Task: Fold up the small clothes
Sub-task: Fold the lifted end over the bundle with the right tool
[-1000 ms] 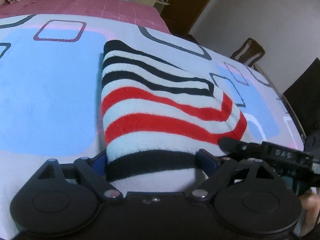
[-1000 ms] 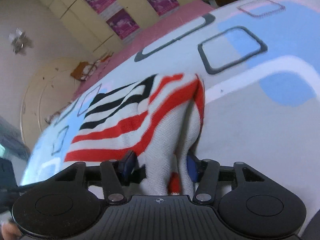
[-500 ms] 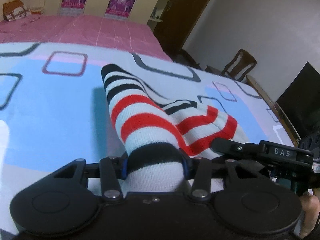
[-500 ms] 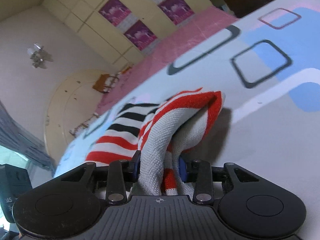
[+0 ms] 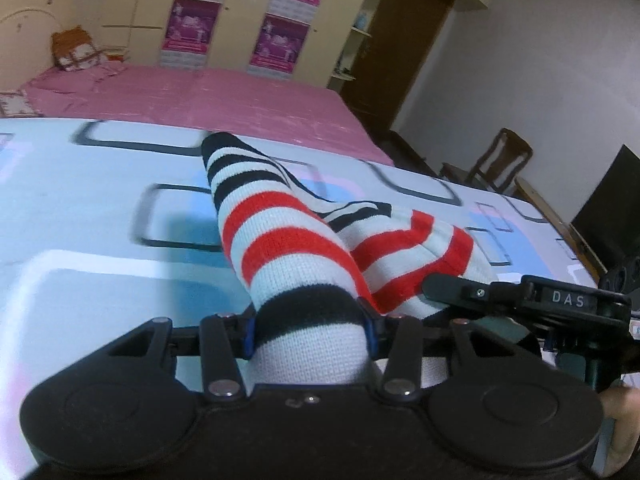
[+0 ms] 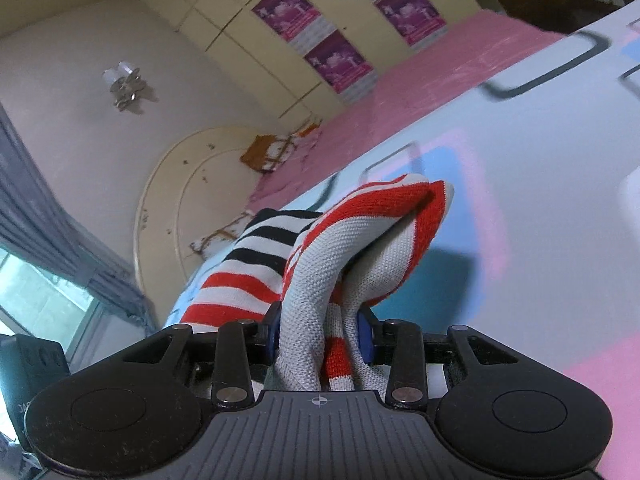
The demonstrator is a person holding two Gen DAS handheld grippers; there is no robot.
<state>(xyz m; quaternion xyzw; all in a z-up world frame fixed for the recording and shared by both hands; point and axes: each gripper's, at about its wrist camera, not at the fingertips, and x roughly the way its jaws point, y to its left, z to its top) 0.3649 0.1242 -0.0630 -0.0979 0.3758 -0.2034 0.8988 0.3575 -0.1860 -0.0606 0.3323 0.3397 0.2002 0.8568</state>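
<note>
A small knitted garment (image 5: 288, 232) with white, red and black stripes is lifted off the patterned bed sheet (image 5: 80, 208). My left gripper (image 5: 310, 334) is shut on its near edge at a black stripe. My right gripper (image 6: 318, 334) is shut on another bunched part of the same garment (image 6: 320, 280), and it shows in the left wrist view (image 5: 520, 300) just to the right of my left gripper. The cloth hangs in folds between the two grippers, and its far end trails down towards the sheet.
The sheet is white with blue, pink and dark square outlines. A pink bed cover (image 5: 224, 96) lies behind it, then a wardrobe with purple posters (image 5: 280, 40). A wooden chair (image 5: 500, 160) and a dark screen (image 5: 608, 208) stand at the right.
Both grippers have closed on the garment and lifted it up off the sheet. The cloth went from lying spread flat to hanging bunched, and the views tilted up towards the room.
</note>
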